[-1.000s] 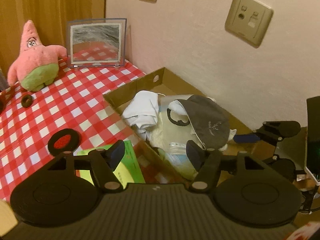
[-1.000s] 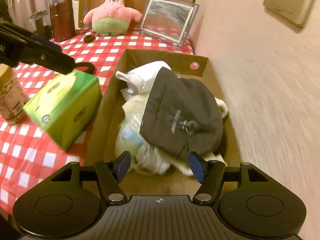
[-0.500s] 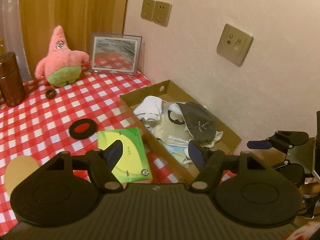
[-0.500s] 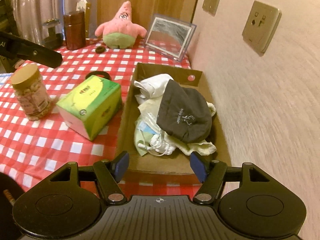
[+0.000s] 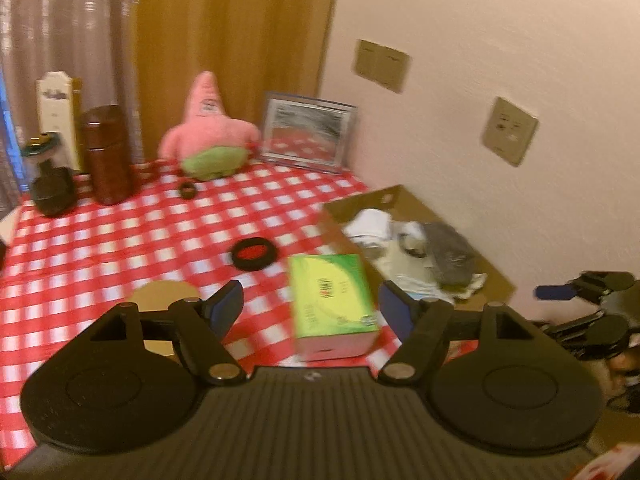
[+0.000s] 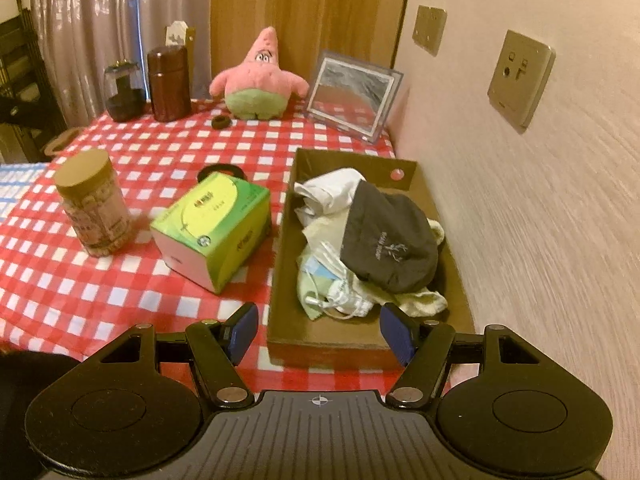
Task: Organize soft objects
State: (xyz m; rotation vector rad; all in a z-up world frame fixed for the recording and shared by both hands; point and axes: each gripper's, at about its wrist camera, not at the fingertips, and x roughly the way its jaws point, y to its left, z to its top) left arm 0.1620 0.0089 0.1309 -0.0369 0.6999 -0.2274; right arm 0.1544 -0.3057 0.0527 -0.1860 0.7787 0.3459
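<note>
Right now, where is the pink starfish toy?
The pink starfish toy sits at the table's far edge in both views, between the brown canister and the picture frame.

A room in a home.
A table with a red checked cloth (image 6: 168,284), a pink star toy (image 6: 258,80), a photo frame (image 6: 352,94) and curtains (image 6: 92,20).

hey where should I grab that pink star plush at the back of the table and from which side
Probably the pointed top of the pink plush, coming from above. It sits upright, its tip is narrow and free, while its green belly looks wide for the tool.
</note>
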